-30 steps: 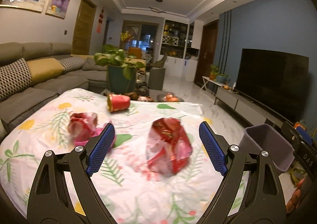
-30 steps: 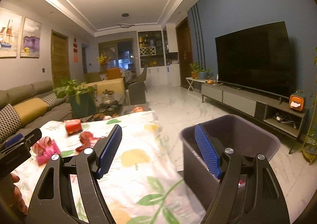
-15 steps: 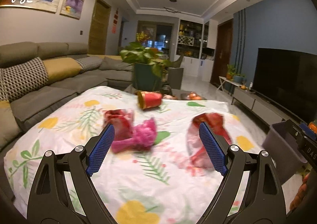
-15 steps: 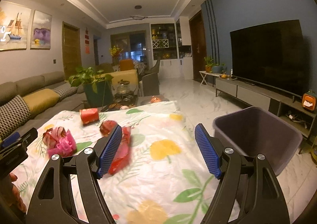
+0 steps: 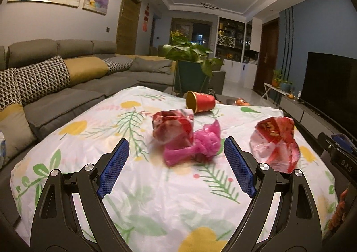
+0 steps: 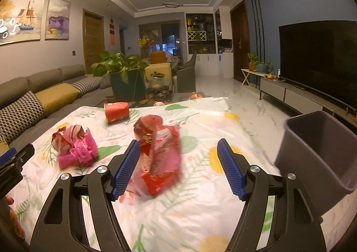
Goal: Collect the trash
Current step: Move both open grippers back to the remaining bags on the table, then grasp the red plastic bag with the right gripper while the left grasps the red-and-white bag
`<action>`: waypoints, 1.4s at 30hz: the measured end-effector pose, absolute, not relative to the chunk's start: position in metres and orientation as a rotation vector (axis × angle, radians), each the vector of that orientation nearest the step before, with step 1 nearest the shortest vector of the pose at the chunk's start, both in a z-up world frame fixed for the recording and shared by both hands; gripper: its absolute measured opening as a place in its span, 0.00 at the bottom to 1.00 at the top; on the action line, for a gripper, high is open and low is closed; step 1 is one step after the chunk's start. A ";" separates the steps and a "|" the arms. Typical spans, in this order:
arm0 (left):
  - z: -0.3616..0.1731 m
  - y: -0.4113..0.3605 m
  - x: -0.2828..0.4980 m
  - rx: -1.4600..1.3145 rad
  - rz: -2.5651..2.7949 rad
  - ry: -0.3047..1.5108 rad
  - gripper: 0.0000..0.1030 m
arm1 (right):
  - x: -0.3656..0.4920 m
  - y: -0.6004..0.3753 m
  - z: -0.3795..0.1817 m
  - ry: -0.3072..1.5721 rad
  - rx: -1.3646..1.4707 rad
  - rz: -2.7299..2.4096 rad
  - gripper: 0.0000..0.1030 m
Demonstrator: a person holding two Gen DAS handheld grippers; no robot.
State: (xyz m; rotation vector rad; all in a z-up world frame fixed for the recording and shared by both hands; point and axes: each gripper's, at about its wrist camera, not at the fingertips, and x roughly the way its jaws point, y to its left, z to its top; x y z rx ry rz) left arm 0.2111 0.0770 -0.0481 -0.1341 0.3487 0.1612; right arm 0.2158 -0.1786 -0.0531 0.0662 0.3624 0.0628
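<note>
**Living-room bench, both grippers shifted toward the trash**

Floral cloth covers the bench, with a grey sofa at the left of the frame and a dark television at the right.

Compared with half a second ago, the left wrist view has swung so that the pink bag and the crumpled red wrapper touching it now sit in the middle, between the pads of the left gripper but farther up the cloth, untouched. The larger red-and-clear wrapper has slid out to the right of the right-hand pad. A red cup lies on its side beyond them.

In the right wrist view the right gripper has closed in on that larger wrapper, which now fills the lower centre, blurred, just beside the left-hand pad and inside the gap. The grey bin has moved to the right edge.

Both grippers stand wide apart, holding nothing.
</note>
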 end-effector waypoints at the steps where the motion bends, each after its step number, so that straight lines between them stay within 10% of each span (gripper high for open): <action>1: -0.048 0.078 0.212 -0.132 0.163 0.348 0.83 | 0.221 -0.175 -0.055 0.364 0.065 0.067 0.68; 15: -0.049 0.097 0.251 -0.130 0.155 0.349 0.83 | 0.284 -0.151 -0.072 0.471 0.094 0.117 0.43; 21: -0.050 0.097 0.271 -0.123 0.132 0.367 0.83 | 0.294 -0.149 -0.079 0.519 0.093 0.151 0.08; 27: -0.051 0.094 0.292 -0.102 0.124 0.386 0.82 | 0.285 -0.152 -0.074 0.485 0.103 0.161 0.02; 42: -0.069 0.091 0.325 -0.084 0.069 0.502 0.33 | 0.262 -0.154 -0.059 0.433 0.086 0.177 0.02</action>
